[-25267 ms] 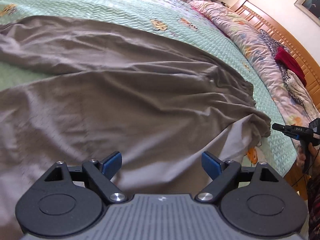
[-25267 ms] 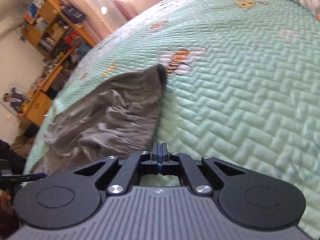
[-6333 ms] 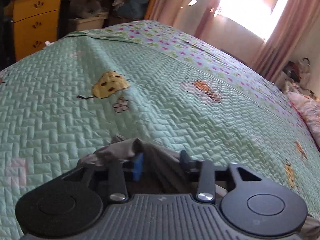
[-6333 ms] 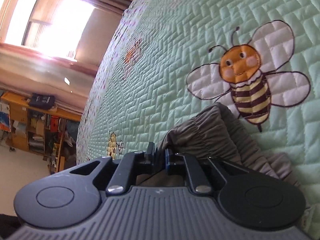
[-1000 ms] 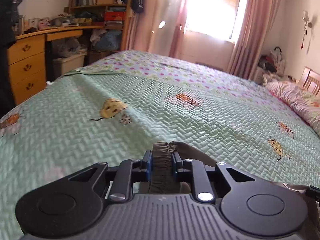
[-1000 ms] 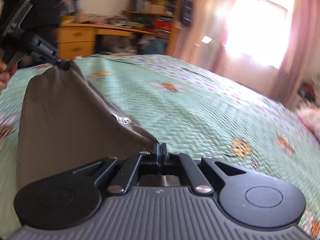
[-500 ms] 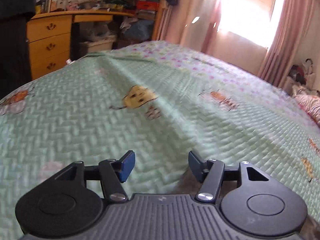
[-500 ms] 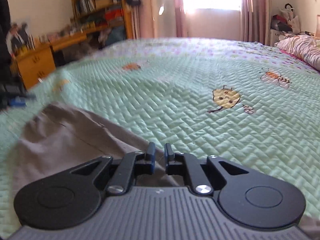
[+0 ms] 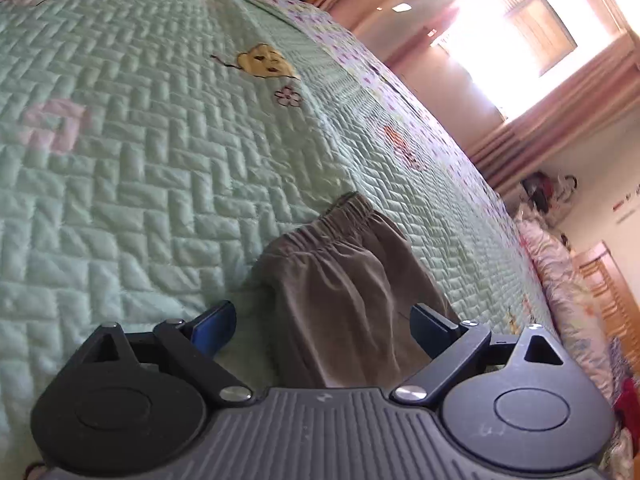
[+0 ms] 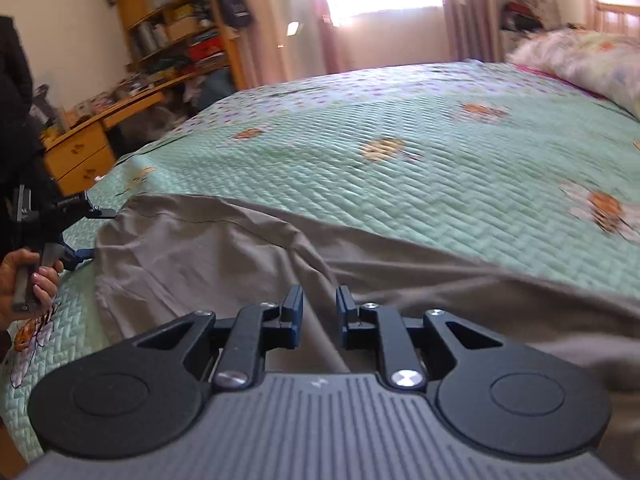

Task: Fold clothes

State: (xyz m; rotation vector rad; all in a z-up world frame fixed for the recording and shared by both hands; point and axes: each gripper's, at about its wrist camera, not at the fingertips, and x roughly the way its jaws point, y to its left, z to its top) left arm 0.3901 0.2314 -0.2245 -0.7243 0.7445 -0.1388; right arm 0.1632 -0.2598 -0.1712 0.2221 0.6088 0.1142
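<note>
My left tongs (image 9: pixel 322 320) and right tongs (image 10: pixel 318 310) hang loose over the gray pants (image 9: pixel 344 276) on the bed (image 9: pixel 132 160); I think another fold needs a fresh pinch.

You are wearing a black sleeve (image 10: pixel 16 80); your left gripper (image 9: pixel 322 326) and right gripper (image 10: pixel 318 312) are showing black linkages, silver screws, blue pads, ribbed grey housings.

left gripper (image 9: pixel 322 322) spread wide, right gripper (image 10: pixel 318 312) parted
</note>
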